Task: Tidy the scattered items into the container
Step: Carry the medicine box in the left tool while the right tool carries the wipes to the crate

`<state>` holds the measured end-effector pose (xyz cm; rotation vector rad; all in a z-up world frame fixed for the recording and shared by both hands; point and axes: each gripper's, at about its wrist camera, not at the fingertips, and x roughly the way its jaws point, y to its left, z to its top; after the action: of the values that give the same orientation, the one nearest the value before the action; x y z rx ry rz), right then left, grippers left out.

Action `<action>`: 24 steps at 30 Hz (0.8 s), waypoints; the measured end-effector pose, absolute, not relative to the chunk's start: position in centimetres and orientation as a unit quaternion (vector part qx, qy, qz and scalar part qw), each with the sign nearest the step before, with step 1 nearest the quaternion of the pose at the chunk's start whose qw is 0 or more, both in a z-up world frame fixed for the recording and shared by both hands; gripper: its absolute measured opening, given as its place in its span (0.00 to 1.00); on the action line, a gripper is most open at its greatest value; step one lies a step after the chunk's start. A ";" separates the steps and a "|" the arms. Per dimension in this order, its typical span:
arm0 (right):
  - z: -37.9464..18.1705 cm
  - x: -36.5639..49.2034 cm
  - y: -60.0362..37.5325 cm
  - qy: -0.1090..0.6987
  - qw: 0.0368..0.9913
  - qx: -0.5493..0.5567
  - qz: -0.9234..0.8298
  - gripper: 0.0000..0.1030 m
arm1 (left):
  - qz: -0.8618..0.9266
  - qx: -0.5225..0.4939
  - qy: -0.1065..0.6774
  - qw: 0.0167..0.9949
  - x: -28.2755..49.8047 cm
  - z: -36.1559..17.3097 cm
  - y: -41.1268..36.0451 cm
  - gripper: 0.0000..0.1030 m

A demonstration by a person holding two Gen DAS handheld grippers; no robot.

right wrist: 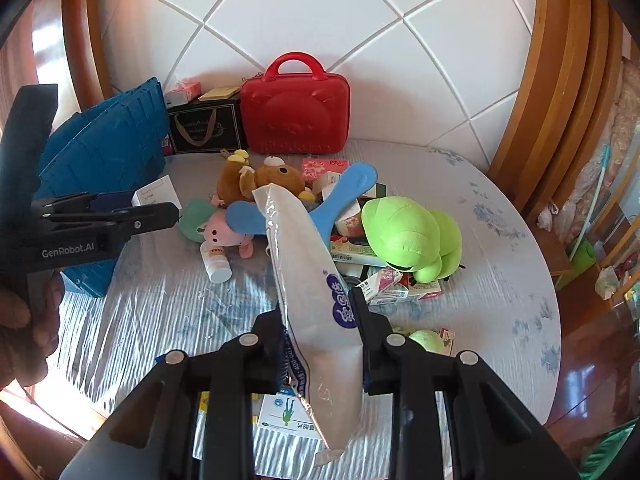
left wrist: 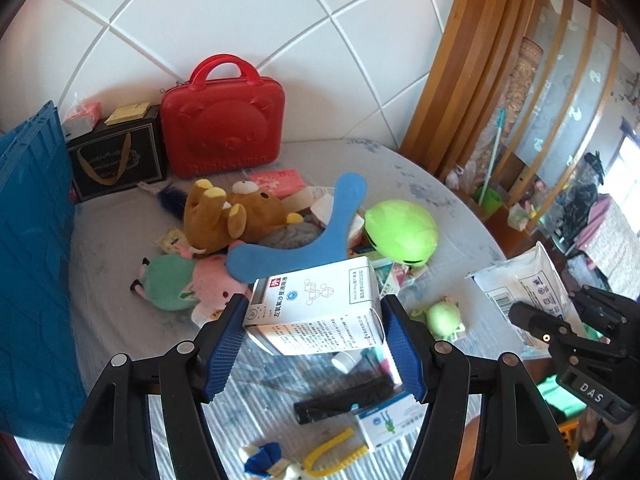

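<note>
Two grips, both loaded above the counter.
Left gripper jaws clamp white box; right gripper jaws pinch plastic pouch; blue crate bounds left edge.

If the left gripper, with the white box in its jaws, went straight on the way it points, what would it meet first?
Probably the blue boomerang just beyond the white medicine box held by the left gripper, then the brown bear; depth is uncertain.

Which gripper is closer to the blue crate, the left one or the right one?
Left. The left gripper, holding a white box, hangs just beside the blue crate. The right gripper, holding a white packet, is over the table's middle, farther from it.
</note>
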<state>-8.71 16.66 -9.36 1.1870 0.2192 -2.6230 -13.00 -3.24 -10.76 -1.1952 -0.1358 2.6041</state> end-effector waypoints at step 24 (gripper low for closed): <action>-8.0 -9.5 13.8 0.073 0.153 0.389 -0.905 0.25 | 0.918 -0.384 -0.045 0.092 -10.5 -8.7 -6.9 0.65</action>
<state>-9.52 13.76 -8.00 1.1150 0.2105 -2.5967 -10.54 -6.90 -8.67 -1.1400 -0.1327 2.7263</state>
